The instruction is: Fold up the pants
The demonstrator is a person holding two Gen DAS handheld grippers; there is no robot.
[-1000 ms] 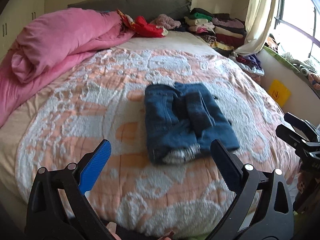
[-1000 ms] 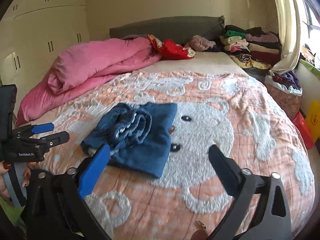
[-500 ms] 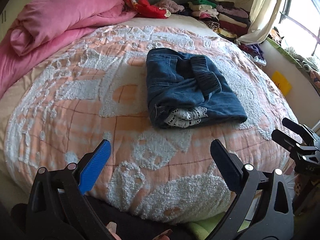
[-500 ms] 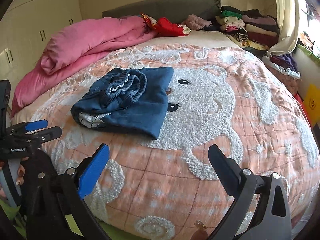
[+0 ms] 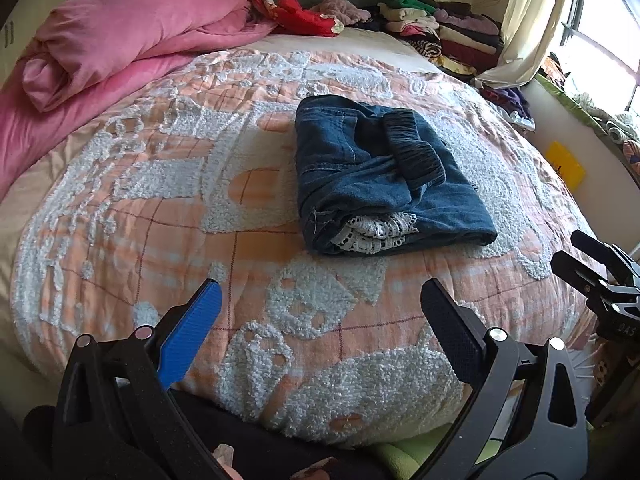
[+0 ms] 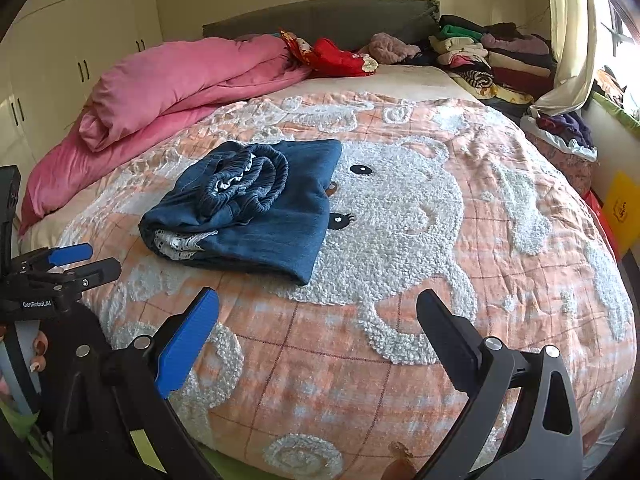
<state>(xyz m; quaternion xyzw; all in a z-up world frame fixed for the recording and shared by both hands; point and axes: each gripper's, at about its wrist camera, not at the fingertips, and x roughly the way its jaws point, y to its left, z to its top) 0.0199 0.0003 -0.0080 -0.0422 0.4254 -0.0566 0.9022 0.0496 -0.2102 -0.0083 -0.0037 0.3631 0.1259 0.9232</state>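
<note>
Blue denim pants (image 5: 376, 176) lie folded into a compact bundle on the peach and white bedspread (image 5: 160, 208), white lace trim showing at the near end. In the right wrist view the pants (image 6: 256, 212) sit left of centre, elastic waistband bunched on top. My left gripper (image 5: 320, 304) is open over the foot of the bed, short of the pants, holding nothing. My right gripper (image 6: 318, 312) is open too, near the bed's front edge, right of the pants and apart from them. Each gripper shows at the edge of the other's view.
A rolled pink duvet (image 5: 120, 40) fills the bed's left side. Stacks of folded clothes (image 5: 444, 28) and a red garment (image 5: 304, 16) line the headboard. A curtain (image 5: 528, 20), a window ledge and a yellow object (image 5: 564, 164) stand to the right. Cupboards (image 6: 80, 52) are on the left.
Both grippers dipped toward the bed, then eased back slightly. The pants have not moved, and both grippers have stayed open and empty.
</note>
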